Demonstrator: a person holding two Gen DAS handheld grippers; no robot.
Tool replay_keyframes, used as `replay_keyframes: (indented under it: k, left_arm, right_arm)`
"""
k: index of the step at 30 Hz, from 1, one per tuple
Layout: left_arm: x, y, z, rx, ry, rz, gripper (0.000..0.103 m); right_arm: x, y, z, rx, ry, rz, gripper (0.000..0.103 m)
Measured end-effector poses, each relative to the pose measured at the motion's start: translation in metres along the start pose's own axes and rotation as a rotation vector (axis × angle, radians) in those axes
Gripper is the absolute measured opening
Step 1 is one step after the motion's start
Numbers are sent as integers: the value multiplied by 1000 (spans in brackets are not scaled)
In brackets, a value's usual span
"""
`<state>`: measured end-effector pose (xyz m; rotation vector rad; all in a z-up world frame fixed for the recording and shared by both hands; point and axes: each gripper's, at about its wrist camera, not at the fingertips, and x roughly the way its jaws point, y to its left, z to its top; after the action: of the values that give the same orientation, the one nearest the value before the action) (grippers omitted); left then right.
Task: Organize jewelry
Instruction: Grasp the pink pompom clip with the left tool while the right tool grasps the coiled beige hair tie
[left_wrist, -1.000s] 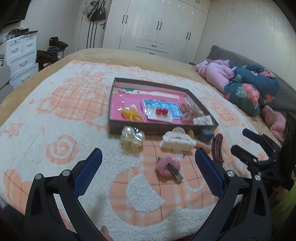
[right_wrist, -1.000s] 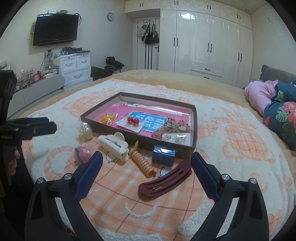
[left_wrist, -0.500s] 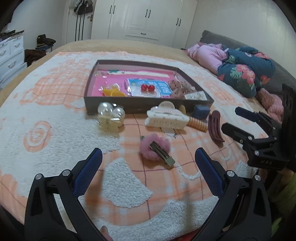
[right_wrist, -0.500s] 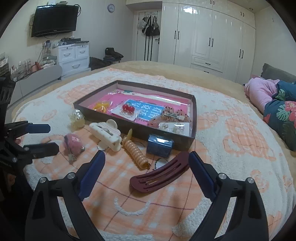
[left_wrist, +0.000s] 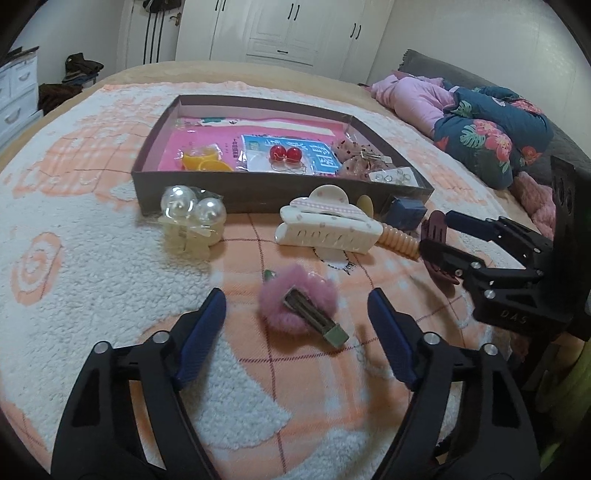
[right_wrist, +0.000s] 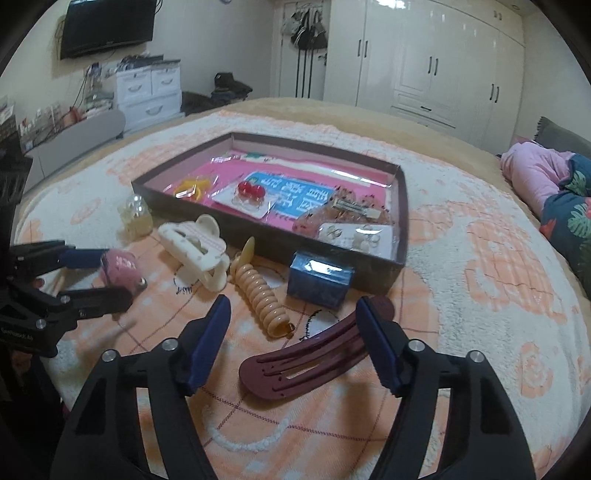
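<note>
A shallow brown box (left_wrist: 258, 192) (right_wrist: 400, 236) with a pink lining lies on the blanket and holds hair ties, red earrings and clips. In front of it lie a pink fluffy clip (left_wrist: 299, 304) (right_wrist: 120, 267), a cream claw clip (left_wrist: 328, 227) (right_wrist: 195, 249), a pearl clip (left_wrist: 190, 219), a beige spiral clip (right_wrist: 260, 295), a blue packet (right_wrist: 319, 280) and a maroon barrette (right_wrist: 303, 363). My left gripper (left_wrist: 295, 306) is open around the pink clip, just above it. My right gripper (right_wrist: 291, 317) is open, low over the maroon barrette.
The bed is covered by a white and orange fleece blanket (left_wrist: 92, 288). Pink and floral bedding (left_wrist: 480, 122) lies at the right. Wardrobes (right_wrist: 424, 55) and drawers (right_wrist: 147, 88) stand beyond the bed.
Both grippers have moved forward and down. The left one now straddles the pink fluffy clip; the right one has closed in on the maroon barrette. Both stay open.
</note>
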<state>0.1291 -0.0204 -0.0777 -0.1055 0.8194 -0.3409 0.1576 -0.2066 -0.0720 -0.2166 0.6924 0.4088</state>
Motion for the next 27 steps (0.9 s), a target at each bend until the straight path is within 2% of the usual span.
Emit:
replay_keyframes:
  k: [3,5,6,12,19,27]
  left_arm:
    - [6,2,0,-3,17,0,54]
    - [7,4,1,-1,14,1,35]
    - [7,6,1,-6,17,-7,32]
    - [2,12,-1,-18,12,-31,26]
    - [-3,11,-3,-14,3,-37,25]
    - [-8,10,-5,-4,-7,-28,25]
  right_arm:
    - [7,2,0,-9,21,21,60]
    - [13,2,2,-9,37,34,57]
    - [16,2,2,-8,42,41,55]
    - [33,8,7,-33,72,65,45]
    - [40,20,12,-65,72,121,18]
    - [27,17,5,22,66,186,17]
